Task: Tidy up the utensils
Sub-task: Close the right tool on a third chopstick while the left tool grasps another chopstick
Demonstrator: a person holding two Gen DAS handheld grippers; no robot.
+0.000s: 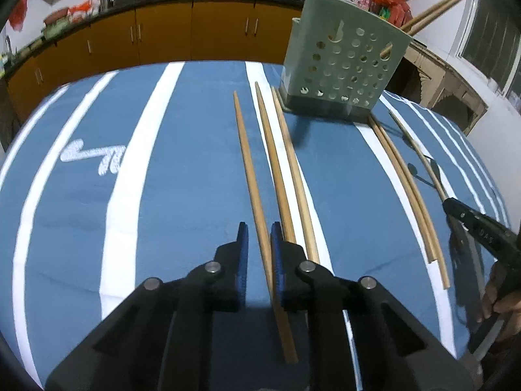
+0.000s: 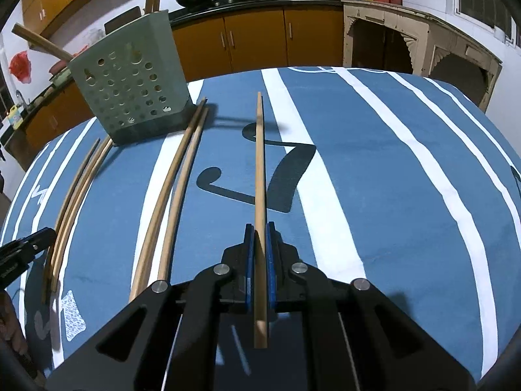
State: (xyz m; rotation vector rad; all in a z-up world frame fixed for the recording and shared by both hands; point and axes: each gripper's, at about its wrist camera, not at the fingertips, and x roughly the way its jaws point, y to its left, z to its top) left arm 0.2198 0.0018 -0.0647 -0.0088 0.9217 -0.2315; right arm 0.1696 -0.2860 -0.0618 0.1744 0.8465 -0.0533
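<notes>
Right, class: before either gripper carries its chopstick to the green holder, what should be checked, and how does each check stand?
1. Right gripper shut on right-hand chopstick: ok.
2. Left gripper clamped on left-hand chopstick: not ok, gap on one side.
3. Holder upright: ok.
4. Free room inside holder: cannot tell.
5. Loose chopsticks clear of the right gripper: ok.

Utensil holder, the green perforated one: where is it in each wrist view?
Left wrist: utensil holder upper right of centre, at the cloth's far edge.
Right wrist: utensil holder upper left, tilted by the lens.
Shared landmark: orange cabinets behind it.
</notes>
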